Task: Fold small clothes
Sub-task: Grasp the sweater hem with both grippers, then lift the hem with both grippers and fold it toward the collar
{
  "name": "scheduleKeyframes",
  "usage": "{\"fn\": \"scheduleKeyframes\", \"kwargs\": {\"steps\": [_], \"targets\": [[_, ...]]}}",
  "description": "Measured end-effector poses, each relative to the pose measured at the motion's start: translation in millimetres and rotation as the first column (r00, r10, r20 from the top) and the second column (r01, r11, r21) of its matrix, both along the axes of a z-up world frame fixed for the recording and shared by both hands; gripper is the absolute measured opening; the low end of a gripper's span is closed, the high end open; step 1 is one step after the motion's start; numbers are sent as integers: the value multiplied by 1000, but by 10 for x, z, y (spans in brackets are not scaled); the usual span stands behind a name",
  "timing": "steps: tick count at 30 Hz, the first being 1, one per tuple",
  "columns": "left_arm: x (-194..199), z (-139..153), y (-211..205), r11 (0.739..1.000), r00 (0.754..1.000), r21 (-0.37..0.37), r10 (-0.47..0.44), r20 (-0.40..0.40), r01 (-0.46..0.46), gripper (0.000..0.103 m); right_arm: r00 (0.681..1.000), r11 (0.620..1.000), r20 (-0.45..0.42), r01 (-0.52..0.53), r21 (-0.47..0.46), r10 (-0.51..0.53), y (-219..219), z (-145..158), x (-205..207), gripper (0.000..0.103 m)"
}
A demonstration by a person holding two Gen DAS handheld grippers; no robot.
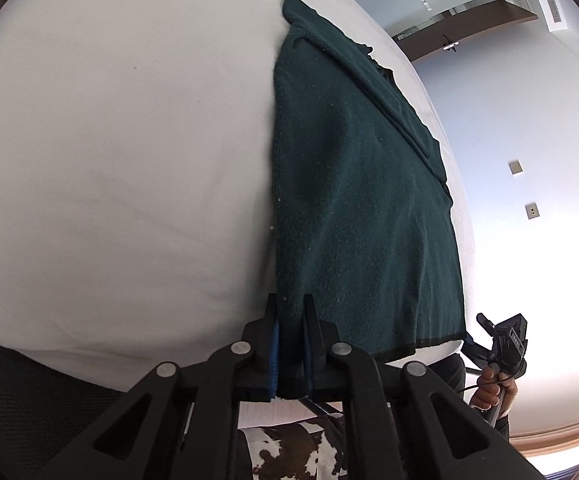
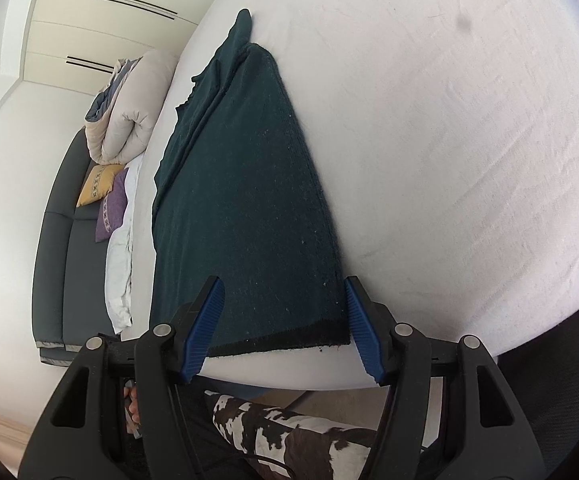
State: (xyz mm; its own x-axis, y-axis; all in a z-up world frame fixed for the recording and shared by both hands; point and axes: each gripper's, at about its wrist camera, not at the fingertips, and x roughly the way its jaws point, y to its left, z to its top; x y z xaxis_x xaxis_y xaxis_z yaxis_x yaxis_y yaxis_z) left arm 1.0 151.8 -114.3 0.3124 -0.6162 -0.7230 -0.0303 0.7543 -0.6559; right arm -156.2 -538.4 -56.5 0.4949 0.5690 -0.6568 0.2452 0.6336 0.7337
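A dark green fleece garment [image 1: 353, 200] lies folded lengthwise on a white bed [image 1: 109, 140], with its black hem at the near edge. My left gripper [image 1: 291, 312] is shut on the garment's near left corner. In the right wrist view the same garment [image 2: 245, 200] lies on the bed [image 2: 449, 140]. My right gripper [image 2: 285, 300] is open, its blue-padded fingers [image 2: 205, 324] straddling the hem's near right part without closing on it. The right gripper also shows in the left wrist view [image 1: 501, 344], beside the hem's right corner.
A grey sofa [image 2: 61, 240] stands left of the bed with a rolled duvet [image 2: 129, 112], a yellow cushion [image 2: 95, 186] and a purple cushion [image 2: 111, 212]. A cow-print rug [image 2: 289, 436] lies on the floor below the bed edge. Walls and a doorway [image 1: 449, 4] lie beyond.
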Motion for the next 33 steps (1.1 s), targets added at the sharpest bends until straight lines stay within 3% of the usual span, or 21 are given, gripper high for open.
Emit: {"fn": "scheduleKeyframes", "kwargs": {"steps": [4, 5, 9, 11, 13, 20, 26, 33], "targets": [[-12, 21, 10, 1000, 1000, 4, 2, 10, -2, 7, 1000, 1000, -19, -4, 17, 5, -25, -45, 12, 43], [-16, 22, 11, 1000, 1000, 5, 2, 11, -2, 7, 1000, 1000, -25, -13, 11, 13, -20, -52, 15, 35], [-32, 28, -14, 1000, 1000, 15, -4, 19, 4, 6, 999, 999, -27, -47, -27, 46, 24, -40, 15, 25], [-37, 30, -18, 1000, 1000, 14, -1, 21, 1, 6, 998, 998, -29, -54, -37, 53, 29, -36, 26, 13], [-52, 43, -16, 1000, 1000, 10, 4, 26, -5, 5, 998, 996, -27, -64, -55, 63, 38, -20, 23, 7], [-137, 222, 55, 999, 996, -26, 40, 78, -39, 5, 998, 992, 33, -55, -112, 59, 22, 223, -59, 5], [-148, 346, 75, 988, 994, -145, 60, 96, -45, 5, 995, 993, 65, -72, -89, 78, 52, 382, -14, 5], [-49, 457, 154, 972, 989, -218, 107, 106, -82, 5, 992, 996, 100, -72, -59, 78, 81, 542, 172, 5]]}}
